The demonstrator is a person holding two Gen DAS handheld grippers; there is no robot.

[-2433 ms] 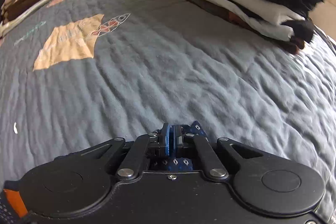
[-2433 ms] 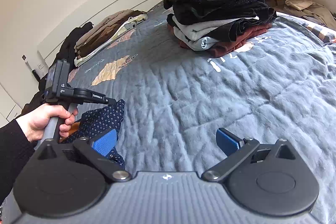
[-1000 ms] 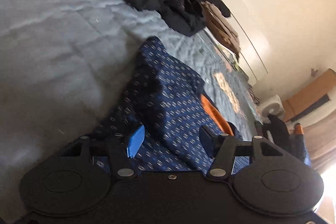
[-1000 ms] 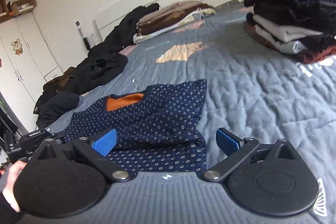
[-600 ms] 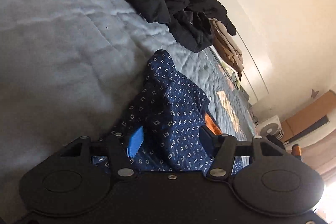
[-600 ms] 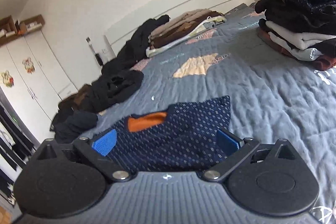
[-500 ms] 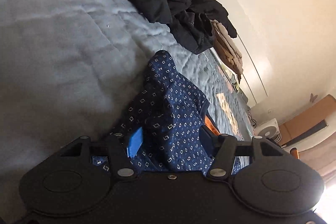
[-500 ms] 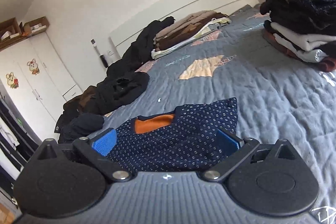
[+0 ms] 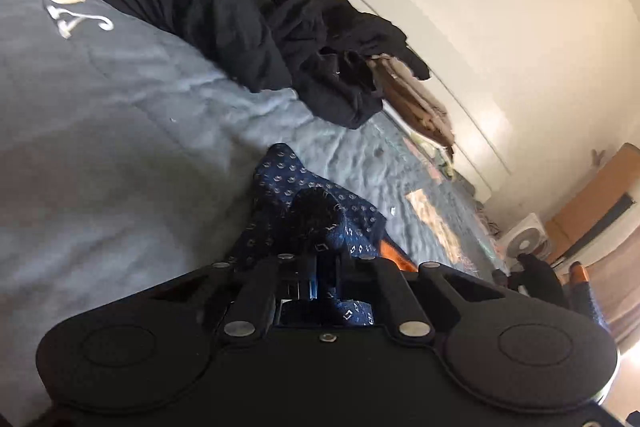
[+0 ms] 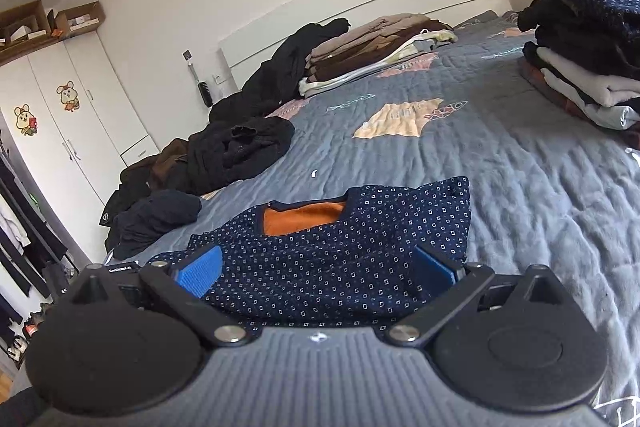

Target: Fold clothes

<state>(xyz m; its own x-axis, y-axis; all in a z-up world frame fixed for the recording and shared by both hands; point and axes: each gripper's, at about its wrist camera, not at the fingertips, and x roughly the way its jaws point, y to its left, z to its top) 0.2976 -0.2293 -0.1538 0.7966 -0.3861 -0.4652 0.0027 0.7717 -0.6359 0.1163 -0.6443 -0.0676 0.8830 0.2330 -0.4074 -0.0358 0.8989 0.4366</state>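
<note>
A navy patterned sweater (image 10: pixel 340 251) with an orange lining lies flat on the grey quilt (image 10: pixel 520 163). My right gripper (image 10: pixel 316 269) is open, its blue pads on either side of the sweater's near edge. In the left wrist view my left gripper (image 9: pixel 326 281) is shut on a bunched fold of the same sweater (image 9: pixel 304 203) at its side edge, low over the quilt (image 9: pixel 100 131).
A stack of folded clothes (image 10: pixel 588 55) stands at the right. Dark unfolded garments (image 10: pixel 236 151) are heaped at the left edge of the bed, with brown folded clothes (image 10: pixel 376 47) by the headboard. White wardrobes (image 10: pixel 72 123) stand beyond the left edge.
My left gripper has closed on the sweater's edge; half a second ago its jaws were open around the fabric. My right gripper has moved closer over the sweater and stays open.
</note>
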